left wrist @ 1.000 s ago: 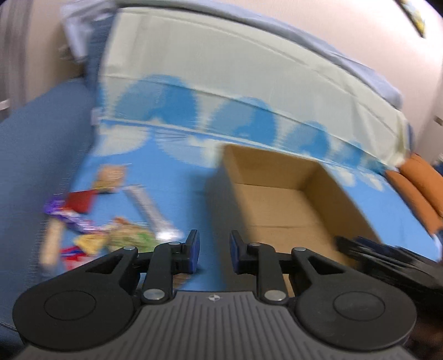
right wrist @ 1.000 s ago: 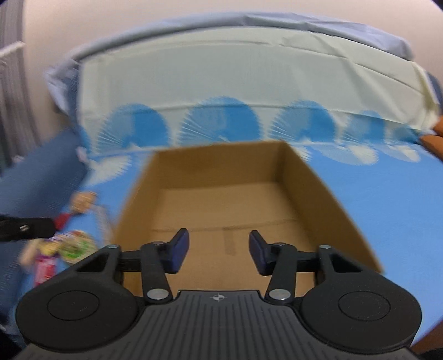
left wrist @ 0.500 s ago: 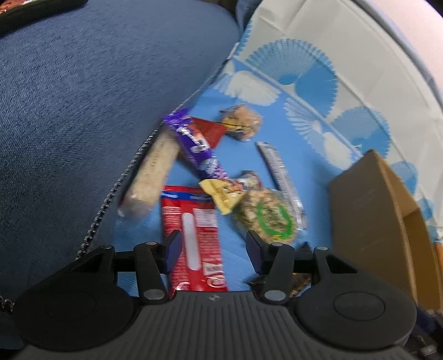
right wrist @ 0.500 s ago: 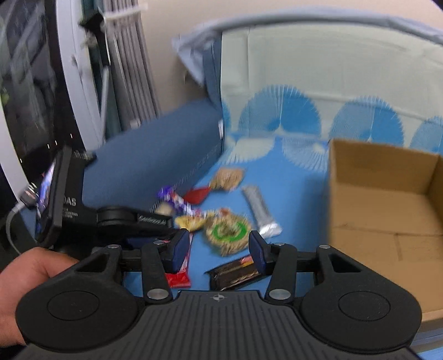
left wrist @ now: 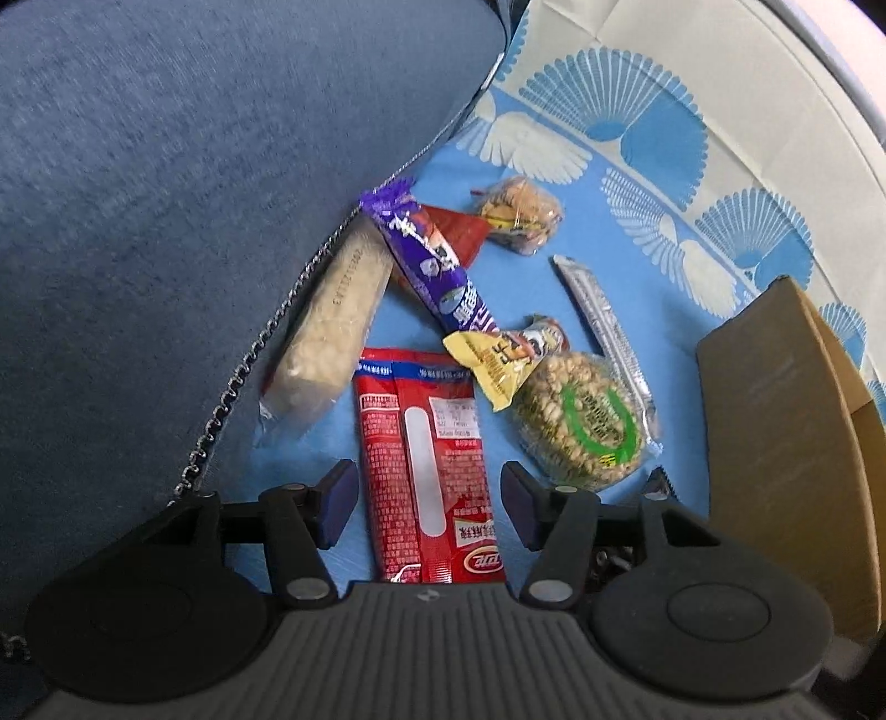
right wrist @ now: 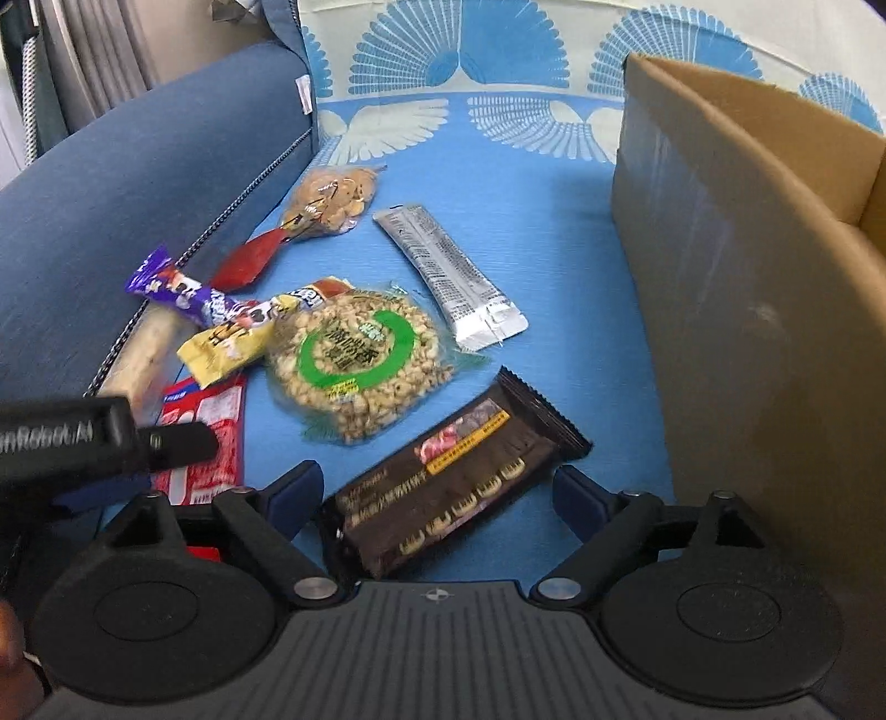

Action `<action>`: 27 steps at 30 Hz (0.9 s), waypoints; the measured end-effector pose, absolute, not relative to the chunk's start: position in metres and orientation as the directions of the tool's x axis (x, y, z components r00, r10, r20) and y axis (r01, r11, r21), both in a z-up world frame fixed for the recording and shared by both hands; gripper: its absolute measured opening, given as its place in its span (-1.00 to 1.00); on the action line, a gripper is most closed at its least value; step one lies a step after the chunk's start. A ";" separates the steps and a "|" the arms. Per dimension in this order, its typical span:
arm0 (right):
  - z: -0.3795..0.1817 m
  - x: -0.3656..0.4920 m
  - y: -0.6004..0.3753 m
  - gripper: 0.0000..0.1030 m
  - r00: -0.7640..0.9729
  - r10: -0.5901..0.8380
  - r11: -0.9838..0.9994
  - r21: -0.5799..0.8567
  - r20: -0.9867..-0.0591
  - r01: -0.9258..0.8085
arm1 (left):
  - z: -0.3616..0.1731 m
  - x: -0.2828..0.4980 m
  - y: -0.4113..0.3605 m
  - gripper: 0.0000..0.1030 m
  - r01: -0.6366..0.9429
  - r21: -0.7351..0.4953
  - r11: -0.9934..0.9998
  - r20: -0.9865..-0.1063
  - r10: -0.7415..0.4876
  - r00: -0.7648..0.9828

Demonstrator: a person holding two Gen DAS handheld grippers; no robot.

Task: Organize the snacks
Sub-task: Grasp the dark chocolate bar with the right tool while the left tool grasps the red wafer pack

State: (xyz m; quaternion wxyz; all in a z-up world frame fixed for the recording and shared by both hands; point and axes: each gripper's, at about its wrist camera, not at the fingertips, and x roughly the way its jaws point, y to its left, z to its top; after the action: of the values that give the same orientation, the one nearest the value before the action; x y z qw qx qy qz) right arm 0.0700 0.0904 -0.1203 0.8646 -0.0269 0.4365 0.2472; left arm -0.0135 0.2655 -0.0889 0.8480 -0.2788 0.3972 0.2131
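Note:
Several snacks lie on the blue cloth. My left gripper (left wrist: 429,507) is open, its fingers either side of a red packet (left wrist: 426,454), just above it. My right gripper (right wrist: 440,495) is open around a dark brown chocolate bar (right wrist: 454,482), not clamped. Also here: a round puffed-grain cake with a green ring (right wrist: 349,360) (left wrist: 581,421), a silver bar (right wrist: 448,271), a purple wrapper (left wrist: 432,266), a yellow sachet (left wrist: 490,360), a pale long bar (left wrist: 332,321), a bag of nuts (left wrist: 520,213). The open cardboard box (right wrist: 747,266) stands at the right.
A dark blue sofa arm (left wrist: 166,166) with a chain-trimmed seam rises along the left of the snacks. The sofa back with a fan-pattern cover (right wrist: 459,50) is behind. The left gripper's body (right wrist: 83,437) crosses the lower left of the right wrist view.
Both grippers swung from above the box down to the snack pile at the left. Both opened wider; the left now straddles the red packet, the right the chocolate bar.

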 end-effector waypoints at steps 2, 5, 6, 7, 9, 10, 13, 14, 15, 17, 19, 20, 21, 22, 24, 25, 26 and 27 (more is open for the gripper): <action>-0.129 0.076 0.096 0.76 0.499 0.390 0.877 0.147 -0.774 -0.458 | -0.090 -0.012 0.264 0.27 -0.579 -0.293 0.761 -0.796 0.140 0.588; -0.134 0.071 0.102 0.65 0.529 0.360 0.867 0.066 -0.769 -0.494 | -0.092 -0.006 0.257 0.42 -0.557 -0.263 0.788 -0.800 0.146 0.582; -0.133 0.069 0.103 0.59 0.533 0.360 0.861 0.053 -0.765 -0.505 | -0.092 -0.005 0.254 0.45 -0.550 -0.245 0.798 -0.802 0.152 0.578; -0.132 0.066 0.102 0.46 0.534 0.366 0.856 0.050 -0.762 -0.515 | -0.093 -0.002 0.252 0.45 -0.546 -0.232 0.805 -0.802 0.159 0.575; -0.129 0.063 0.102 0.24 0.538 0.370 0.845 0.035 -0.758 -0.533 | -0.094 -0.001 0.248 0.45 -0.541 -0.210 0.814 -0.804 0.171 0.570; -0.128 0.061 0.101 0.10 0.545 0.367 0.841 0.019 -0.754 -0.540 | -0.095 0.001 0.247 0.45 -0.539 -0.200 0.818 -0.805 0.177 0.567; -0.125 0.060 0.097 -0.11 0.546 0.363 0.835 0.004 -0.755 -0.550 | -0.096 0.004 0.239 0.41 -0.524 -0.141 0.840 -0.809 0.208 0.550; -0.123 0.059 0.095 -0.16 0.541 0.366 0.832 0.005 -0.757 -0.555 | -0.097 0.005 0.237 0.37 -0.521 -0.115 0.846 -0.809 0.224 0.543; -0.121 0.058 0.093 -0.19 0.535 0.369 0.826 0.005 -0.760 -0.563 | -0.098 0.006 0.233 0.21 -0.521 -0.076 0.850 -0.809 0.253 0.531; -0.117 0.055 0.089 -0.21 0.523 0.381 0.809 0.002 -0.763 -0.588 | -0.098 0.006 0.230 0.11 -0.523 -0.041 0.851 -0.804 0.282 0.523; -0.112 0.052 0.085 -0.20 0.510 0.389 0.796 0.002 -0.767 -0.605 | -0.097 0.004 0.231 -0.03 -0.525 -0.046 0.850 -0.802 0.282 0.527; -0.108 0.050 0.083 -0.20 0.497 0.398 0.788 0.010 -0.771 -0.616 | -0.096 0.003 0.233 -0.05 -0.526 -0.055 0.849 -0.802 0.277 0.529; -0.105 0.047 0.080 -0.20 0.486 0.410 0.780 0.020 -0.772 -0.626 | -0.094 0.001 0.234 -0.07 -0.526 -0.069 0.848 -0.804 0.265 0.533; -0.101 0.043 0.078 -0.20 0.475 0.421 0.771 0.028 -0.773 -0.637 | -0.092 -0.002 0.235 -0.07 -0.524 -0.085 0.848 -0.804 0.252 0.538; -0.093 0.033 0.073 -0.20 0.452 0.443 0.751 0.045 -0.774 -0.659 | -0.086 -0.007 0.234 -0.08 -0.508 -0.115 0.854 -0.803 0.221 0.554; -0.090 0.027 0.071 -0.20 0.441 0.456 0.741 0.055 -0.773 -0.669 | -0.083 -0.009 0.234 -0.08 -0.499 -0.131 0.856 -0.809 0.199 0.553; -0.087 0.020 0.069 -0.20 0.427 0.470 0.727 0.065 -0.773 -0.683 | -0.081 -0.011 0.232 -0.08 -0.494 -0.145 0.857 -0.819 0.176 0.546; -0.085 0.013 0.068 -0.20 0.419 0.478 0.717 0.067 -0.772 -0.694 | -0.079 -0.013 0.231 -0.08 -0.487 -0.163 0.858 -0.829 0.148 0.539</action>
State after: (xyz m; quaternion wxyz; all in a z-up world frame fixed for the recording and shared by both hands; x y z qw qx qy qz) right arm 0.0131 0.0676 -0.0848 0.8319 -0.1325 0.4078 0.3524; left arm -0.0135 0.2312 -0.0794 0.8562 -0.1911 0.4427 0.1854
